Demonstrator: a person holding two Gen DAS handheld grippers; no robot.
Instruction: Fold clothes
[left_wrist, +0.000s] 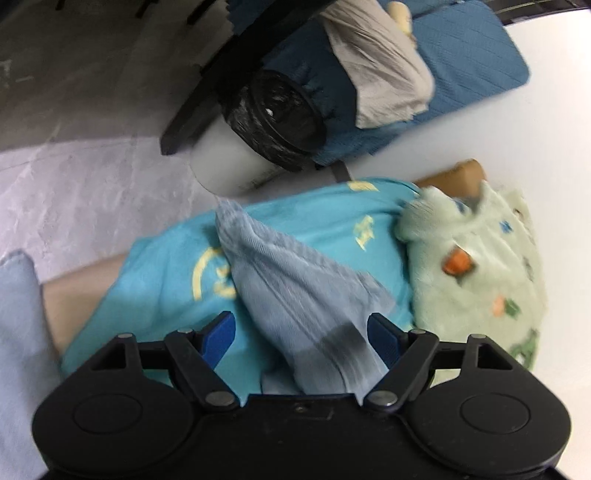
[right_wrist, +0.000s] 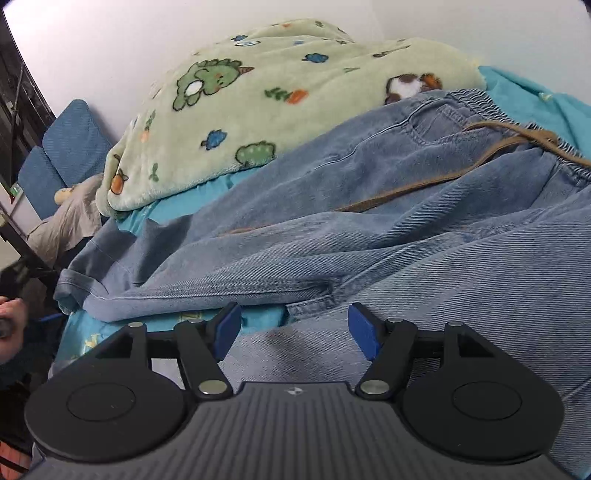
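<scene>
Both grippers are spread wide: the left gripper (left_wrist: 302, 334) has a fold of jeans (left_wrist: 295, 291) between its fingers without pinching it, and the right gripper (right_wrist: 294, 329) hovers over the jeans too. The jeans look rumpled, not folded, lying on a teal shirt (left_wrist: 162, 266) next to a green fleece (right_wrist: 258, 107). The left view's blurry, and I can't see what's under the pile.

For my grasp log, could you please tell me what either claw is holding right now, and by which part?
Nothing is held. The left claw is open around a fold of the light blue denim jeans; the right claw is open over them.
</scene>
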